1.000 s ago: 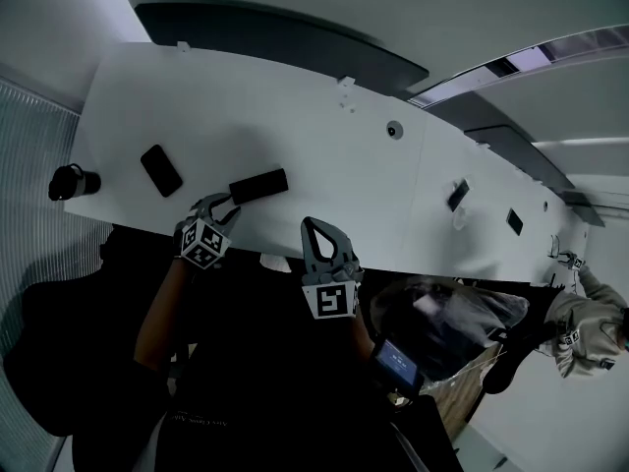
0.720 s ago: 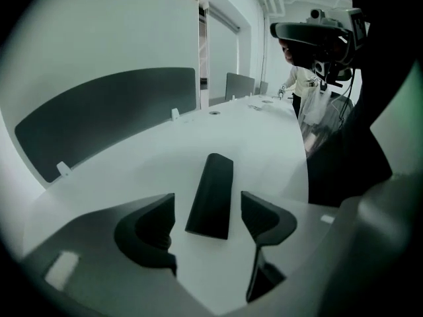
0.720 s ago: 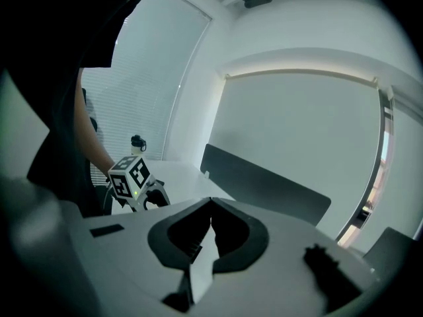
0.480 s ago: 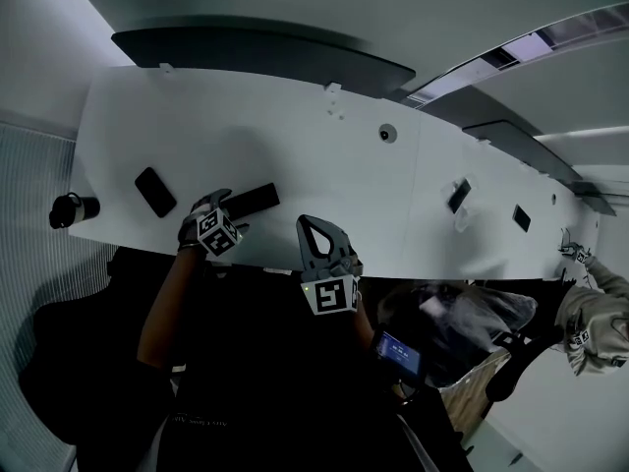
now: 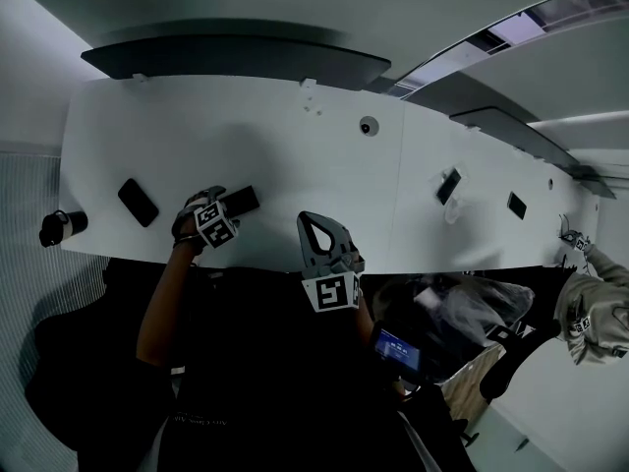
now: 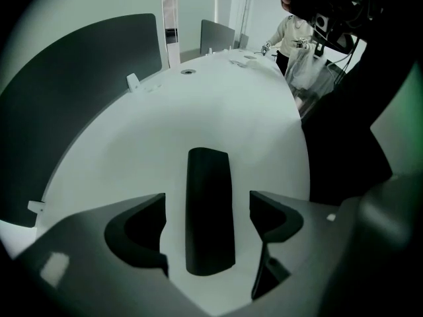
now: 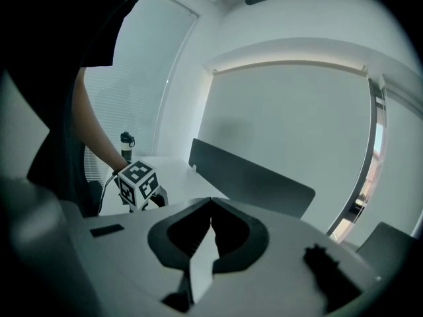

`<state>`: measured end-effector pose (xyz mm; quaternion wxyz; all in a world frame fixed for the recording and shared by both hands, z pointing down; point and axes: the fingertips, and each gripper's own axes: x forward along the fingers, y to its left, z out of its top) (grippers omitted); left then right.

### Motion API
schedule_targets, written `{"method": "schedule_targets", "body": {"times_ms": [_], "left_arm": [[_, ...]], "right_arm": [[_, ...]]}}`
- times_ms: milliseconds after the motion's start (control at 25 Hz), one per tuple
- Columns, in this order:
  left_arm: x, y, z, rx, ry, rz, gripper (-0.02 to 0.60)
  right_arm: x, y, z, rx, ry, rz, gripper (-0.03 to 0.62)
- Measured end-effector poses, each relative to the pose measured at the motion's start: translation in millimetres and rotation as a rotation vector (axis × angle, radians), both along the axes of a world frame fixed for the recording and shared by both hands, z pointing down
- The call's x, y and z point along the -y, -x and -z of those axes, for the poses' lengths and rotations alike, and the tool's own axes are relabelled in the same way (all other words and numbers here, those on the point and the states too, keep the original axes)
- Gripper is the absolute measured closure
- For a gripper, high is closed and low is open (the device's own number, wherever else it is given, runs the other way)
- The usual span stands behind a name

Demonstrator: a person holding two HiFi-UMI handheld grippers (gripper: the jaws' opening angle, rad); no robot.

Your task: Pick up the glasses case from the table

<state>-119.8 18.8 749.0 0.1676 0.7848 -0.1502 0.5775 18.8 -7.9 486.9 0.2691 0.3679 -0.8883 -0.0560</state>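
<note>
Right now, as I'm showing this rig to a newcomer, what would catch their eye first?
The black glasses case stands out, lying on the white table between the left gripper's closing jaws, whose pads are clear of it. The right gripper hangs shut and empty at the table's near edge. A dark bottle stands at the table's left end.
</note>
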Motion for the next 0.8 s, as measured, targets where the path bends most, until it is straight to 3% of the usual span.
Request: {"method": "schedule_targets", "body": {"times_ms": [240, 480, 800], "left_arm": [[-7.9, -3.1, -37.0, 0.091, 0.068, 0.023, 0.17], [-8.6, -1.7, -41.7, 0.055, 0.055, 0.038, 0.161], [-9.4, -2.0, -40.6, 0.062, 0.056, 0.04, 0.163]], "right_arm": [[0.5, -23.3, -1.0, -0.022, 0.011, -0.013, 0.586], [-4.9, -38.0, -9.7, -0.035, 0.035, -0.026, 0.586], [-4.4, -39.3, -11.4, -0.026, 0.044, -0.032, 0.586]]}}
